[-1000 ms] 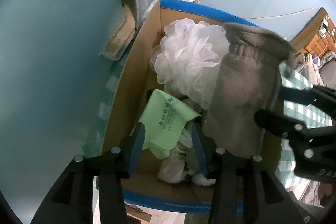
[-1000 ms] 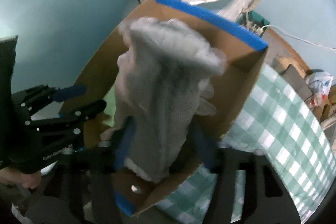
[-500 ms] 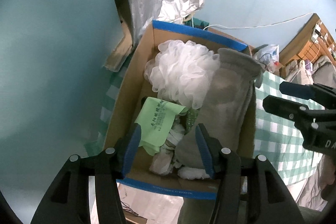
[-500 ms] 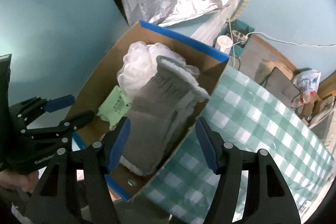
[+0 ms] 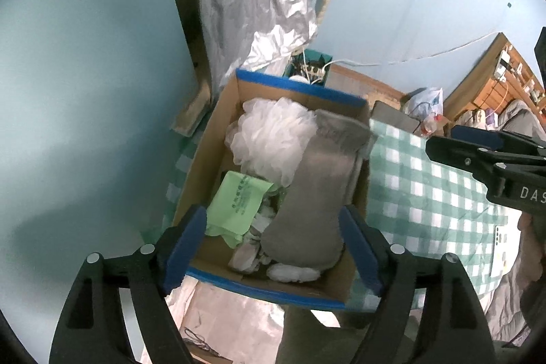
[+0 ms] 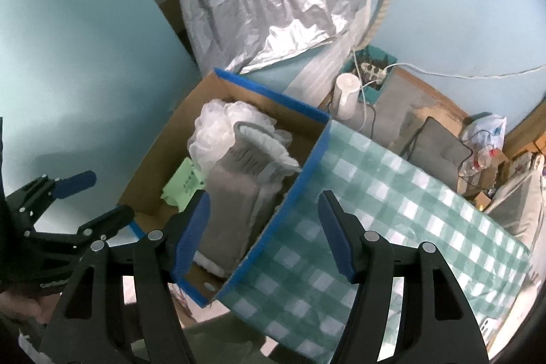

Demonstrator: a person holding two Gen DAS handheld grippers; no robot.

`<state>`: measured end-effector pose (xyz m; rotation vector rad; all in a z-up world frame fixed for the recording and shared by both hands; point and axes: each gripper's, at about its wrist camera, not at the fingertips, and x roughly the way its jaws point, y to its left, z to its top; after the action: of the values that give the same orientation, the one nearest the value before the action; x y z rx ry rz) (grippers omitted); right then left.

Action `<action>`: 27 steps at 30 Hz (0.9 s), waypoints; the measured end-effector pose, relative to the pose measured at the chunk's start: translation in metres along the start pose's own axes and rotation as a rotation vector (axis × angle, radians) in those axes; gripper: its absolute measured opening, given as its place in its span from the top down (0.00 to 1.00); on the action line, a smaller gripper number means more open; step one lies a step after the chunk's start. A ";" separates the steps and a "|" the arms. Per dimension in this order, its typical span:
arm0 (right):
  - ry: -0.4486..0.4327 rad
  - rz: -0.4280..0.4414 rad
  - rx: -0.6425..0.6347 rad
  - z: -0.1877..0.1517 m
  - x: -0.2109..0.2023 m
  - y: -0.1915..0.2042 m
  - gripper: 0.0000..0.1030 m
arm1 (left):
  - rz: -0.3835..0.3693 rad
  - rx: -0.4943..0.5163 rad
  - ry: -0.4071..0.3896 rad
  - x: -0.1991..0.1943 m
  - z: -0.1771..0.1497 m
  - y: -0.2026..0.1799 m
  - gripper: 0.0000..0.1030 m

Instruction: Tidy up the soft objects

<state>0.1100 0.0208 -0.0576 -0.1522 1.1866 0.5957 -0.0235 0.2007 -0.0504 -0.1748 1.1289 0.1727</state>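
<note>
We have let go and drawn back: the grey sock lies lengthwise along the cardboard box's right wall, nearer our empty, wide-open right gripper than our equally open, empty left gripper.

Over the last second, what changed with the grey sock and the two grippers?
The right gripper let go of the grey sock, which now lies in the cardboard box beside the white bath pouf. Both grippers drew back from the box; the left gripper opened wider, empty. The pouf and green bag stayed put.
</note>
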 end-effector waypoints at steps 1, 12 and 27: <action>-0.005 -0.004 -0.001 0.000 -0.004 -0.001 0.37 | 0.000 0.000 -0.004 -0.004 0.001 -0.002 0.20; -0.057 -0.038 0.018 -0.005 -0.043 -0.010 0.36 | -0.002 0.012 -0.031 -0.036 0.005 -0.030 0.14; -0.084 -0.072 0.058 -0.019 -0.071 -0.020 0.36 | -0.005 0.012 -0.065 -0.065 0.005 -0.042 0.10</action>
<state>0.0871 -0.0289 -0.0048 -0.1191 1.1115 0.4992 -0.0372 0.1579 0.0129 -0.1601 1.0642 0.1658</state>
